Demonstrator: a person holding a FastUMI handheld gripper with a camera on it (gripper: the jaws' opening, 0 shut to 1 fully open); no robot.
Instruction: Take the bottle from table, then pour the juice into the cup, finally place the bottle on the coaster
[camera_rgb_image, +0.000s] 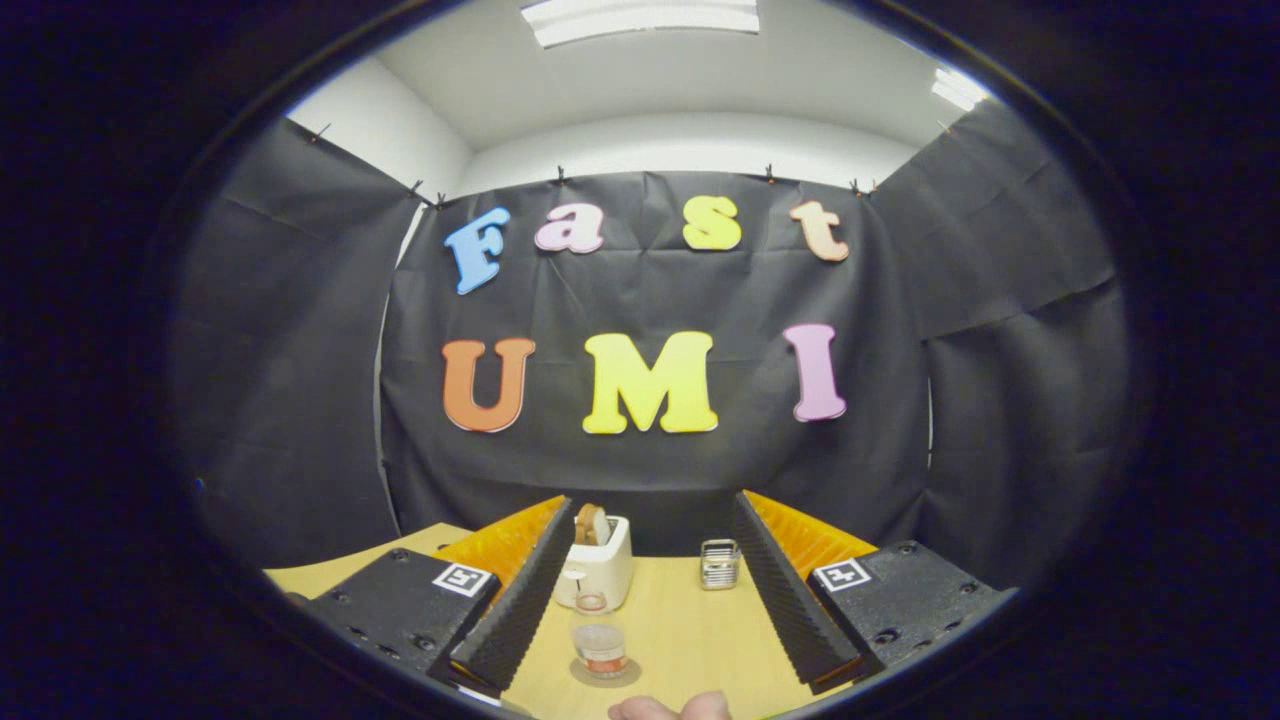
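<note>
Cup (601, 648) sits on a coaster (604, 675) between the fingers (655, 560) — spread wide, holding nothing. Toaster (598, 570) stands beyond it on the table (690, 630).

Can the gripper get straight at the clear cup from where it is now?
Probably yes. The gripper is open, and the clear cup stands between its fingers near the left one, on a coaster, with bare table around it. The toaster sits beyond.

My gripper (650, 510) is level, fingers spread wide apart, nothing between them. Ribbed inner pads (520, 610) face each other. My fingertips (670, 708) show just below, between the fingers.
</note>
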